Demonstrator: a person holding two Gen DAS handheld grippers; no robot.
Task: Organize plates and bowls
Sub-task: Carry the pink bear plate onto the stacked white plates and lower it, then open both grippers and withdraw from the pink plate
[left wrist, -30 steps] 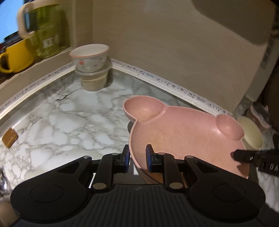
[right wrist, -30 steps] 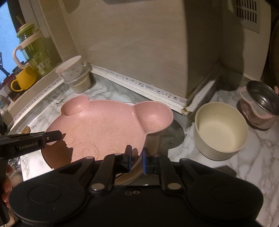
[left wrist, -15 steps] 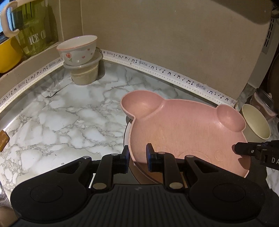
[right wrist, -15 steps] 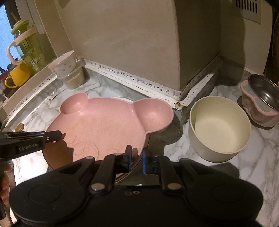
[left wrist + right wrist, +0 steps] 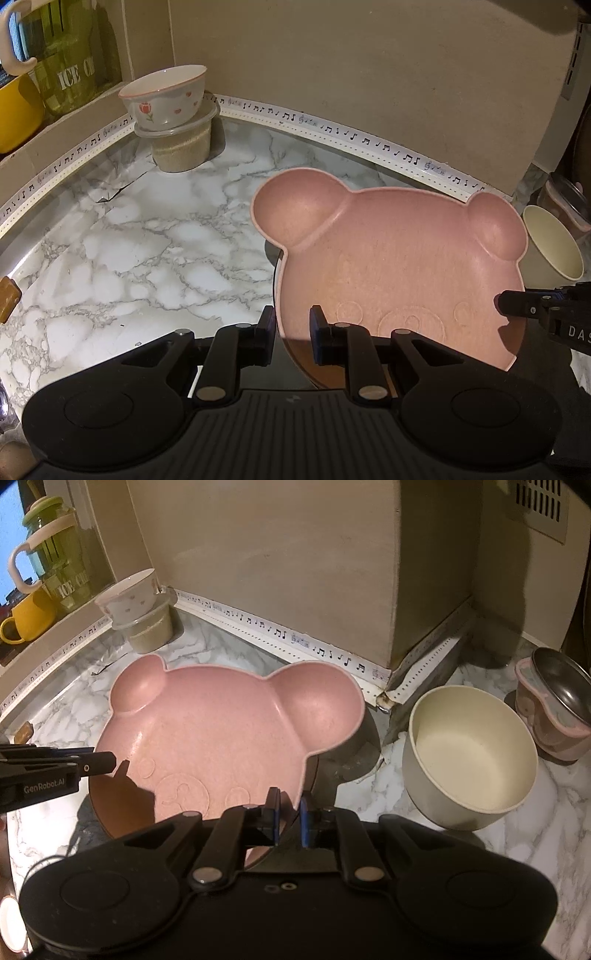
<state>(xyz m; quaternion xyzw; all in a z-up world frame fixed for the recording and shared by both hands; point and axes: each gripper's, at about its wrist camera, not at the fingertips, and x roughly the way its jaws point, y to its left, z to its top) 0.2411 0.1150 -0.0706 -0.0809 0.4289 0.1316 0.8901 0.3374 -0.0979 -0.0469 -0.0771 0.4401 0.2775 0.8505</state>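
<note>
A pink bear-shaped plate [image 5: 399, 266] [image 5: 221, 731] hangs low over the marble counter, held by both grippers. My left gripper [image 5: 293, 322] is shut on its near left rim. My right gripper [image 5: 289, 806] is shut on its near right rim. Each gripper shows in the other's view: the left gripper's tip [image 5: 99, 763] at the left, the right gripper's tip [image 5: 511, 304] at the right. Right under the pink plate lies a brown dish [image 5: 110, 808] [image 5: 306, 356], mostly hidden. I cannot tell whether the two touch.
A tulip-patterned bowl [image 5: 166, 96] sits on a lidded container [image 5: 183, 151] in the back left corner. A cream bowl [image 5: 469, 753] stands right of the plate, a steel bowl in a pink holder [image 5: 557, 701] beyond it. A green jar [image 5: 55, 557] and yellow mug [image 5: 26, 620] occupy the ledge.
Both grippers have come down a little with the pink plate, closer to the counter and the brown dish. Both grips are unchanged.
</note>
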